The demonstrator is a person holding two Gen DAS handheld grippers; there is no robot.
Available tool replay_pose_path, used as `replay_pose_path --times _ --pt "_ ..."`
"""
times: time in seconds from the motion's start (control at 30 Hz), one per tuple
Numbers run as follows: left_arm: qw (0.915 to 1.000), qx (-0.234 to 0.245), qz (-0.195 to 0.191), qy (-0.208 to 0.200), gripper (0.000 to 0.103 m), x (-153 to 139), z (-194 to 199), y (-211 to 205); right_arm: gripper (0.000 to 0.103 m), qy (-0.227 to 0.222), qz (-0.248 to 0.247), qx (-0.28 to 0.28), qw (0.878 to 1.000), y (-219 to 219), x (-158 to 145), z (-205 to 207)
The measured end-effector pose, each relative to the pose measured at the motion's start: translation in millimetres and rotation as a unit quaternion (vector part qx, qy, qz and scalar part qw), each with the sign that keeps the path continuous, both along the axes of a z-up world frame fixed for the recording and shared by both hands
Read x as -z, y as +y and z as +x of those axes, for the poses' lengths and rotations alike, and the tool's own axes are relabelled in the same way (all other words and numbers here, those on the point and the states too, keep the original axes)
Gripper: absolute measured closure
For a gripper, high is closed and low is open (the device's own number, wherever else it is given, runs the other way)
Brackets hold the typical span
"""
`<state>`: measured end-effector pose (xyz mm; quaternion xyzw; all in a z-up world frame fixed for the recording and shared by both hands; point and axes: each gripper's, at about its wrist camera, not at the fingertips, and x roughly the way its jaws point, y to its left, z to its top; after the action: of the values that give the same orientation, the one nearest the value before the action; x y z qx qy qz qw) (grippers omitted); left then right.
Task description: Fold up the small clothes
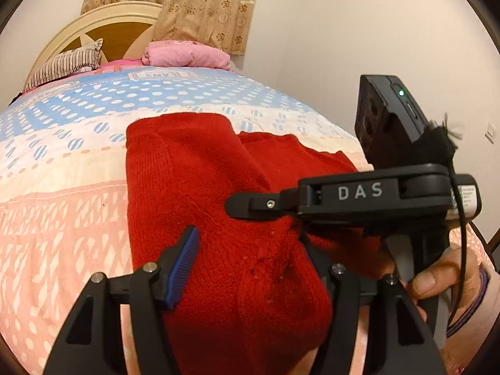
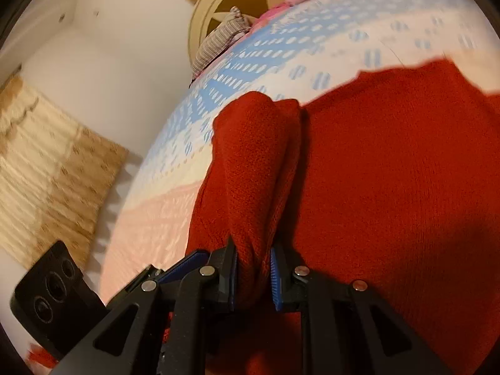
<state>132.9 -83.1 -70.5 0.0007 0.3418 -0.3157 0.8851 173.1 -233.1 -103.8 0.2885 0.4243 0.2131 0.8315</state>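
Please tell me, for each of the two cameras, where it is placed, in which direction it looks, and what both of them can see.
Left wrist: on the left gripper, facing up the bed to the headboard; right gripper and hand show.
Right wrist: on the right gripper, tilted, clamping the red knit garment.
Shared: garment, bed, striped pillow.

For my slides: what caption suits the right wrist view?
Right gripper pinches a bunched fold of the red knit garment above the patterned bedspread.

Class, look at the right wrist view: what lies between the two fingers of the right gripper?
In the right wrist view, a bunched fold of the red knitted garment sits between the right gripper's blue pads, pinched there.
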Motion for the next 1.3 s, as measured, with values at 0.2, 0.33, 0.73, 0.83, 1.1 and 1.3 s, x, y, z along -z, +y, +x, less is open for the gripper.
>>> replay_pose_path --times 0.2,0.33,0.73,0.83,1.1,1.3 --pt "0.9998 -0.013 -0.007 0.014 0.05 1.8 11.0 -4.2 0.087 -0.021 -0.041 0.008 0.999 10.8 -10.8 -6.2" --pt "0.9993 -0.022 -0.021 0.024 0.058 -1.1 12.0 -8.7 0.087 -0.043 -0.075 0.008 0.996 12.3 -23.5 -13.3" --pt "0.9959 0.018 -0.06 0.065 0.074 -10.4 6.7 -55.5 0.088 -0.075 -0.114 0.04 0.99 -30.8 -45.4 -37.2" --pt "0.9939 0.02 -0.071 0.082 0.076 -8.9 6.4 -70.3 0.088 -0.076 -0.119 0.051 0.989 -46.6 -46.5 -41.3" --pt "0.9921 0.038 -0.069 0.098 0.076 -2.7 4.6 -105.3 0.088 -0.067 -0.146 0.062 0.985 -78.3 -42.0 -47.6" --pt "0.9926 0.039 -0.057 0.1 0.076 0.4 5.3 -124.1 0.088 -0.062 -0.146 0.066 0.985 -92.8 -35.5 -49.2"
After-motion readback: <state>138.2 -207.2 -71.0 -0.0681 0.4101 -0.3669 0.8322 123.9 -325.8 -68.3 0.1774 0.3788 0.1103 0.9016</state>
